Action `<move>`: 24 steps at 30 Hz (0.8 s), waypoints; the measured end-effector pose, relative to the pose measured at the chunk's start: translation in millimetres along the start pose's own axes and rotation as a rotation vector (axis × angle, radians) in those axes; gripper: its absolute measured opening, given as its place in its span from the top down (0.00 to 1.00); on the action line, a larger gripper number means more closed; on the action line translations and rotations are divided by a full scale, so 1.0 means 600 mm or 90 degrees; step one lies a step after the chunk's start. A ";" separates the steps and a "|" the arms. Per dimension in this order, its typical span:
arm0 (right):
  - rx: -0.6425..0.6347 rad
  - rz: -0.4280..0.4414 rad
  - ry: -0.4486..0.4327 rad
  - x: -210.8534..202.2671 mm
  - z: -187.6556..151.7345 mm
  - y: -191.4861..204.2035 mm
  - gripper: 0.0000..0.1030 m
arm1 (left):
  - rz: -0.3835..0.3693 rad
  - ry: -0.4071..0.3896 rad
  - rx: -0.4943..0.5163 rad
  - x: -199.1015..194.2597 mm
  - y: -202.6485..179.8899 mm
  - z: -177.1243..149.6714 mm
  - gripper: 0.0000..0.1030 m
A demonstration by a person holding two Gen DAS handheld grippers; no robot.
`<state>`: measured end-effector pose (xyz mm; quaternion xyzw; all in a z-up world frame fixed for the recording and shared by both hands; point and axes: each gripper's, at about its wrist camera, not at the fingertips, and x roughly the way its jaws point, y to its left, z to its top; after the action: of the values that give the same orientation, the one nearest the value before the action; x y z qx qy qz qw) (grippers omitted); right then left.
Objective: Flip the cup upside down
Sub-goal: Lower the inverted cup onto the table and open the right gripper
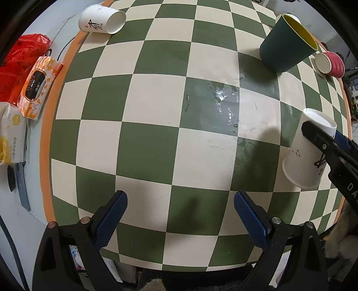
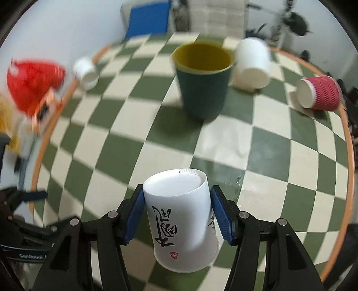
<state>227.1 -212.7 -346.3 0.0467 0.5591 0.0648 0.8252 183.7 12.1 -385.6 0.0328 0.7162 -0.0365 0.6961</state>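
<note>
My right gripper (image 2: 176,215) is shut on a white paper cup (image 2: 181,221) with black calligraphy. It holds the cup upside down and slightly tilted above the checkered table (image 2: 279,179), base up and rim down. The same cup (image 1: 306,152) shows at the right edge of the left wrist view, with the right gripper's black finger (image 1: 317,136) across it. My left gripper (image 1: 180,221) is open and empty, over the near side of the table (image 1: 145,134).
A dark green cup with a yellow inside (image 2: 202,80) stands upright mid-table. A white cup (image 2: 251,65) and a pink ribbed cup (image 2: 317,94) lie beyond it. Another white cup (image 1: 101,20) lies at the far left. Wet patches (image 1: 221,100) glisten mid-table. Tissue packs (image 1: 39,87) and a red bag (image 1: 20,60) sit left.
</note>
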 end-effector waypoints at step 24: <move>0.070 0.002 -0.246 -0.027 -0.074 -0.025 0.40 | 0.030 -0.007 0.056 0.010 -0.049 -0.005 0.05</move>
<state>180.8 -230.0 -349.9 0.1042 0.3928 0.0253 0.9133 177.4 -17.1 -391.5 0.0798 0.7092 -0.0515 0.6985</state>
